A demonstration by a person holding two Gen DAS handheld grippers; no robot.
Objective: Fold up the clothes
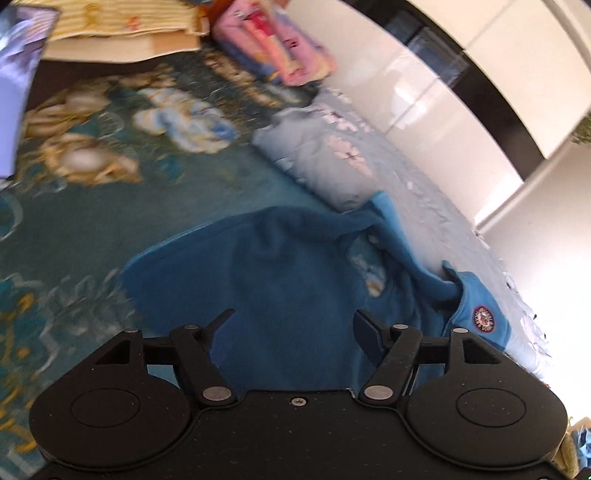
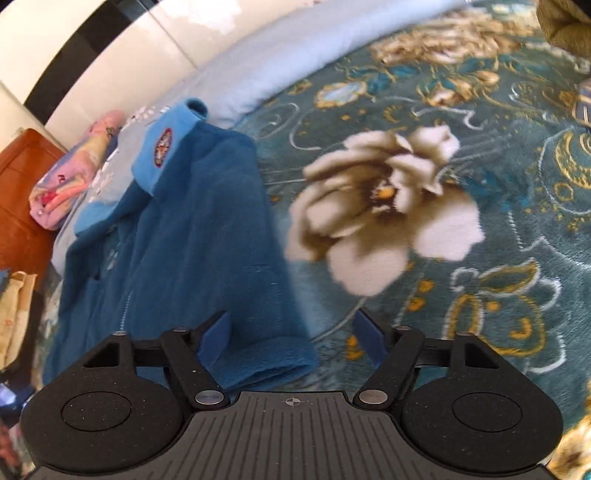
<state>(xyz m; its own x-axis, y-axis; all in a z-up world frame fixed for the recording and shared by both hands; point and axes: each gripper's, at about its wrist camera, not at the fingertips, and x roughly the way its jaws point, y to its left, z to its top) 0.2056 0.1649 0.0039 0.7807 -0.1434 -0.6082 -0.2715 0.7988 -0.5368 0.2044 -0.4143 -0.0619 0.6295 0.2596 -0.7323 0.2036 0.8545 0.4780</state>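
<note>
A blue fleece jacket (image 1: 280, 273) with a lighter blue collar and a round badge (image 1: 483, 318) lies on a teal floral blanket (image 1: 110, 221). My left gripper (image 1: 293, 325) is open just above the jacket's body, holding nothing. In the right wrist view the jacket (image 2: 192, 229) lies to the left, badge (image 2: 162, 147) at its far end, and its near cuff or hem (image 2: 266, 363) sits between the fingers of my open right gripper (image 2: 291, 328). The jaws stand wide apart and do not grip the cloth.
A folded pale blue garment (image 1: 314, 147) lies beyond the jacket. A pink patterned bundle (image 1: 273, 48) and a yellow striped stack (image 1: 122, 22) sit farther back. A pale blue quilt edge (image 2: 280, 62) borders the blanket, with white wall panels behind. A brown wooden piece (image 2: 18, 206) stands at left.
</note>
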